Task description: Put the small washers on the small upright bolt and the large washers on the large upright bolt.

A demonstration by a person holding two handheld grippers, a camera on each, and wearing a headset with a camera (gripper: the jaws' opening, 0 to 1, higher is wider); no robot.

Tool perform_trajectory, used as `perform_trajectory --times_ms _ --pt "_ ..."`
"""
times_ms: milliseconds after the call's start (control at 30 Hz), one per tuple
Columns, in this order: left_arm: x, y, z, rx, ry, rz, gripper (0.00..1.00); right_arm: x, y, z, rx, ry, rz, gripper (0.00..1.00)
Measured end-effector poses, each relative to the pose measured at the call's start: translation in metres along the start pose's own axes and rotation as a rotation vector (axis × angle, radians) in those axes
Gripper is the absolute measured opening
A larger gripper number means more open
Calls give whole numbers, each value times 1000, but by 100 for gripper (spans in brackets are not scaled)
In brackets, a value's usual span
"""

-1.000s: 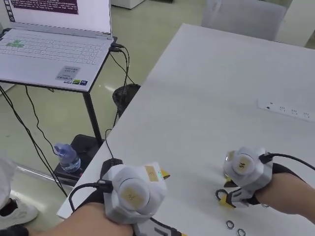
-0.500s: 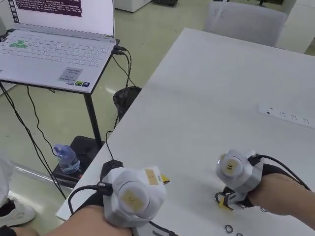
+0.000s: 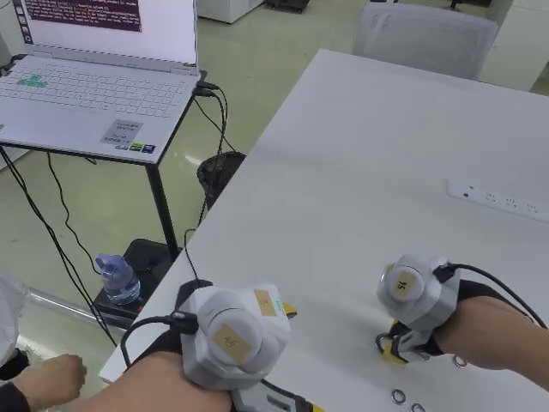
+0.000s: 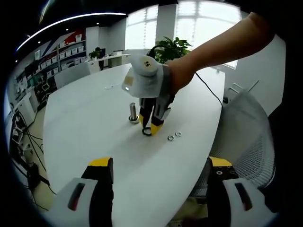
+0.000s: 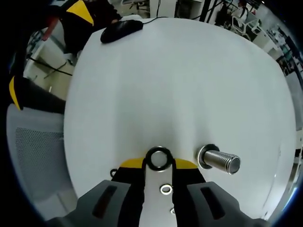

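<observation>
Two grippers I am driving. Left gripper: jaws wide apart, empty. Right gripper: jaws clamped on one large washer. Small washers: two, flat on the worktop just beside the right gripper. Large bolt: upright, just right of its jaws.

Shiny metal bolt, dark glossy washer, smooth matt white tabletop, yellow plastic fingers

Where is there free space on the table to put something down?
The table is bare left of the power strip, up to its far and left edges. It is crowded by the right tool: the bolt, the large washer it holds, and small washers.
</observation>
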State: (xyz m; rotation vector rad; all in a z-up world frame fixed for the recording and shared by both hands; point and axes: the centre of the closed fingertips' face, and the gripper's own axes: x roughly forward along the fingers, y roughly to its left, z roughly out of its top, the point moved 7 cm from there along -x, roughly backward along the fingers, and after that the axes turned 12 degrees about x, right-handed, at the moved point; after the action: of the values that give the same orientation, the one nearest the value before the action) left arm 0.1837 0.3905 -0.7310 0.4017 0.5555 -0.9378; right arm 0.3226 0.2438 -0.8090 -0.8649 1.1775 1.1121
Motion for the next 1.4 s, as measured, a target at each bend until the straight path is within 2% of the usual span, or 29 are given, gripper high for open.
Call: perform_trajectory --times_ms 333,567,867,1067,1400 --pt "1 -1 1 -8 -20 10 82 -33 -12 -12 49 0 0 21" --pt "5 -2 3 5 -17 5 82 -60 -21 -18 74 -9 -13 21" --pt "8 1 9 12 -19 16 83 -81 -39 -21 99 -20 -32 21" --pt "10 3 11 9 -16 16 83 -89 -47 -17 101 -40 -36 21" --pt "13 5 12 7 -14 20 83 -90 -54 10 99 -84 -25 21"
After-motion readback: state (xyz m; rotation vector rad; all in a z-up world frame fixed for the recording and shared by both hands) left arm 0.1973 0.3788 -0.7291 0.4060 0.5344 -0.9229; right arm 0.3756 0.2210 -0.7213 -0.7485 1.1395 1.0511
